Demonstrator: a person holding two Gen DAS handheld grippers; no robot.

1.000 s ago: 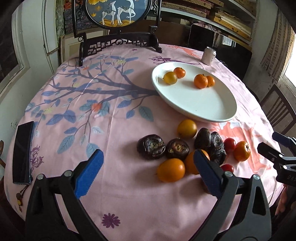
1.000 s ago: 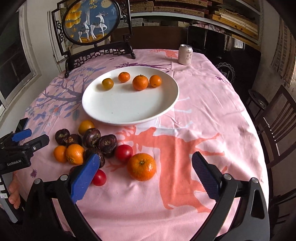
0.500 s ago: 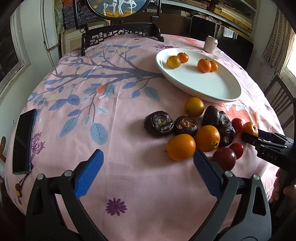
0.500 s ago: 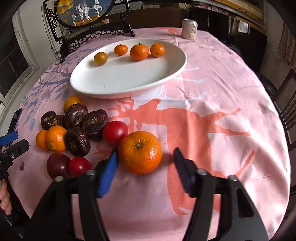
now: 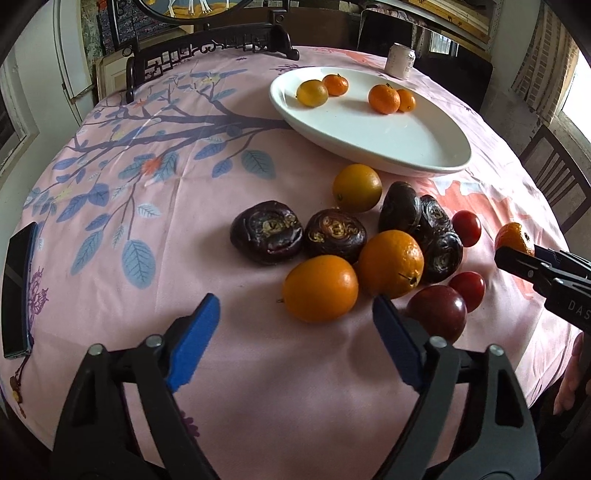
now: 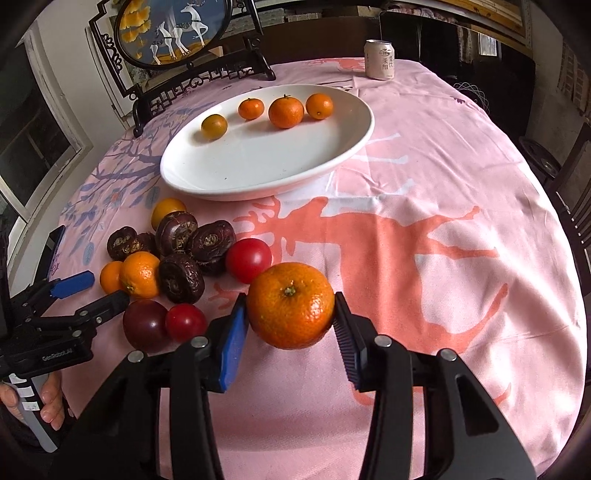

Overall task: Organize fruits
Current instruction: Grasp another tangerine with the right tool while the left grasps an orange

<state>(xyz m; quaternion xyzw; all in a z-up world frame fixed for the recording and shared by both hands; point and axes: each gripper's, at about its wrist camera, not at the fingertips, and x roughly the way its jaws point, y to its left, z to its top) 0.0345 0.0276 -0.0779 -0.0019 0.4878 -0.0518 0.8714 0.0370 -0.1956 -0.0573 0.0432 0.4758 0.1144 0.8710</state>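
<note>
My right gripper [image 6: 290, 308] is shut on a large mandarin [image 6: 290, 305], held just above the pink cloth; the mandarin also shows in the left wrist view [image 5: 514, 238]. A white oval plate [image 6: 343, 155] holds several small oranges [image 6: 286, 111]. A pile lies left of the mandarin: dark wrinkled fruits [image 6: 181, 277], oranges [image 6: 139, 274], red tomatoes [image 6: 248, 259] and a dark plum [image 6: 144, 324]. My left gripper [image 5: 295, 325] is open and empty, just in front of an orange [image 5: 320, 288] in the pile. The plate also shows in the left wrist view [image 5: 424, 147].
A drink can [image 6: 379, 60] stands behind the plate. A framed round picture on a dark stand [image 6: 173, 33] is at the table's back. A black phone [image 5: 18, 288] lies at the left edge. Dark wooden chairs [image 5: 557, 181] stand at the right.
My right gripper has closed on the large mandarin and raised it slightly. My left gripper has moved forward, closer to the fruit pile, still open.
</note>
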